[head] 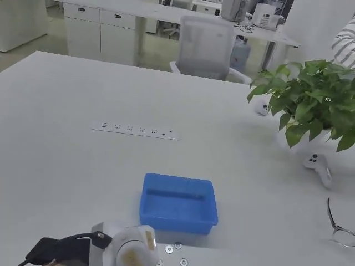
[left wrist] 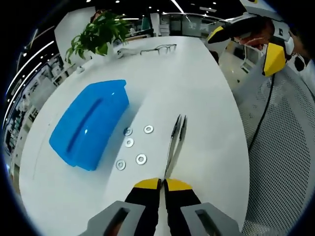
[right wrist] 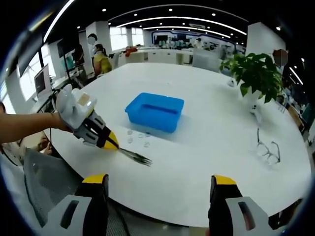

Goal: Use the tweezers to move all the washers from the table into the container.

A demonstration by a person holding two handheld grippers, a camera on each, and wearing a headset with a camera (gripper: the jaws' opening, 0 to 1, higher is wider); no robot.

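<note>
The fingers of the left gripper are clenched together on the back end of the tweezers. The fingers of the right gripper are spread wide apart and grasp nothing; that gripper hangs off the near edge of the table.

The white table takes up most of the head view, with a grey chair at its far side. A leafy plant stands at the far right. A long power strip is set flat into the tabletop, far of the middle.

The blue container sits near the middle, towards the near edge. A pair of glasses lies on the near right, well apart from the container.

In the right gripper view the left gripper comes in from the left, just above the near edge. The tweezers point right along the tabletop, on the near side of the washers. Whether the tips touch the table I cannot tell.

Five washers lie flat on the table in a loose cluster, just beside the container's near wall, between it and the tweezers. None touches the container or the tweezers.
</note>
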